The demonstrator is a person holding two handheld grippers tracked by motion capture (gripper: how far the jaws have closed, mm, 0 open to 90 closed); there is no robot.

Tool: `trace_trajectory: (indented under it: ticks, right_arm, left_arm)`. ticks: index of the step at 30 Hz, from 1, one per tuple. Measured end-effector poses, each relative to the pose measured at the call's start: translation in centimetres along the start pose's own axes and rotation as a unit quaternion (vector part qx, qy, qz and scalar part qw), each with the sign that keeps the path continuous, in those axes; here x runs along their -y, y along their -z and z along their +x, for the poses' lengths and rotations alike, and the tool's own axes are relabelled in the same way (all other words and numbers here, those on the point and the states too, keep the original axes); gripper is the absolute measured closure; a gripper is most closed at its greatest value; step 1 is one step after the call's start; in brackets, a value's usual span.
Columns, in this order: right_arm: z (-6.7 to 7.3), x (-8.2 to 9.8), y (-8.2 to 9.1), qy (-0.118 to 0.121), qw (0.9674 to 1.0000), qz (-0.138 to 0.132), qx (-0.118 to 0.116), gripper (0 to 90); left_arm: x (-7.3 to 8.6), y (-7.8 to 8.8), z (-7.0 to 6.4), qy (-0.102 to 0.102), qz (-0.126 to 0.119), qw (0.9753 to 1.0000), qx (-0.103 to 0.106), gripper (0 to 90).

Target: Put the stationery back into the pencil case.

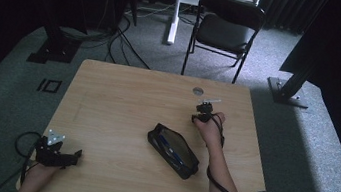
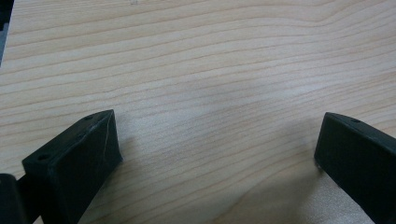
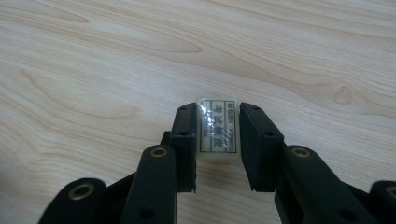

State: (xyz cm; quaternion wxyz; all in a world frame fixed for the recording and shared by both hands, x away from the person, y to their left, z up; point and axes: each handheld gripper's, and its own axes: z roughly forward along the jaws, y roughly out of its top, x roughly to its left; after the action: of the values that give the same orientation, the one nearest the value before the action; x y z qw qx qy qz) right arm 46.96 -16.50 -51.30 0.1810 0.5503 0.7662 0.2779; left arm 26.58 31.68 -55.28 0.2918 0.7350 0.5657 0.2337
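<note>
A light wooden table (image 1: pixel 108 92) seen from above, with a person's forearms entering from its near edge. The right gripper (image 3: pixel 217 135) sits toward the far right part of the table, pointing down at the surface. In the right gripper view, its two black jaws are pressed against the sides of a small white eraser (image 3: pixel 217 131) wrapped in clear plastic, with a printed label facing up. The eraser lies flat on the wood, so it appears gripped but not yet lifted.

A black pencil case (image 1: pixel 173 150) lies unzipped near the middle of the table, slightly toward the near right, angled diagonally, with dark contents inside that are hard to make out. It is near the right hand, just on its near side. A fair guess is that the eraser is meant for the case (lifting, carrying and dropping it in all remain to be done).

The left gripper (image 1: pixel 57 153) rests at the near left corner, jaws spread wide over bare wood and holding nothing.

A small round metal disc (image 1: pixel 198 91) is set into the table near the far edge. Nothing lies between eraser and case. A folding chair (image 1: pixel 226 28) stands beyond the table.
</note>
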Motion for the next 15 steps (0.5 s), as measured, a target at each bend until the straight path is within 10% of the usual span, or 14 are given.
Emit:
trace_trajectory:
  ticks: [15]
  right_arm:
    - [0.4, -0.2, 2.0, 0.028, 0.9994, -0.001, -0.023, 68.3]
  left_arm:
    - [0.0, 0.0, 0.0, 0.0, 0.0, 1.0, 0.0, 0.4]
